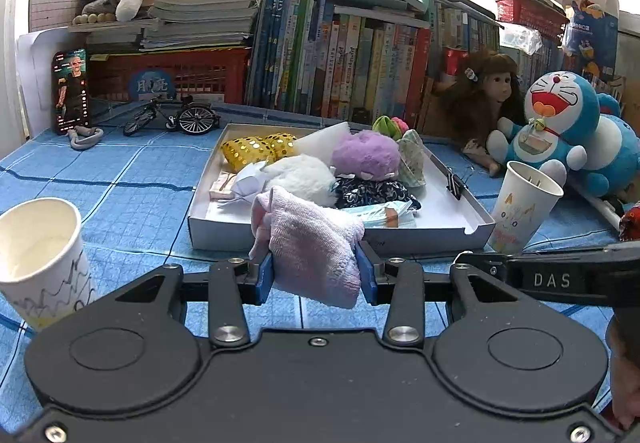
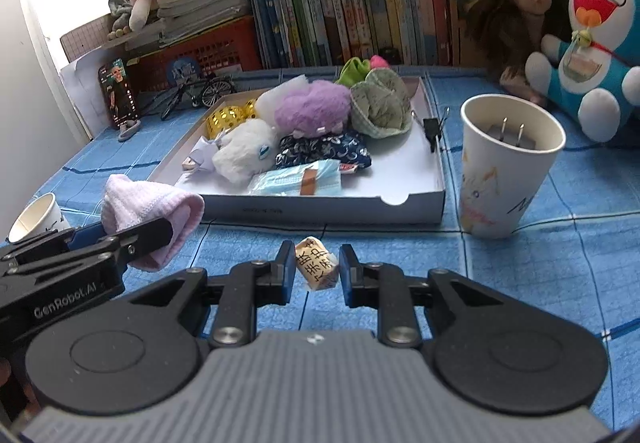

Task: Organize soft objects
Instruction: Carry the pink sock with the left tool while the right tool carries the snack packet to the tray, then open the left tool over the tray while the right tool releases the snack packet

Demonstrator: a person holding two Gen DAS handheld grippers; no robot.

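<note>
My left gripper [image 1: 316,271] is shut on a pink folded towel [image 1: 312,243], held just in front of the white shallow box [image 1: 320,237]; the towel also shows in the right wrist view [image 2: 148,203]. The box holds a white plush [image 1: 304,175], a purple plush [image 1: 366,153], a gold sequin pouch [image 1: 256,147], a dark floral cloth [image 1: 372,193] and a pack of blue masks [image 1: 384,213]. My right gripper [image 2: 316,271] is shut on a small yellow-white wrapped packet [image 2: 316,269] above the blue cloth, in front of the box [image 2: 320,209].
A paper cup [image 1: 40,263] stands at the left. A decorated cup [image 2: 504,167] with a plug adapter stands right of the box. A Doraemon plush [image 2: 592,43], a doll [image 2: 524,11], books, a phone [image 1: 72,91] and a model bicycle [image 1: 172,117] line the back.
</note>
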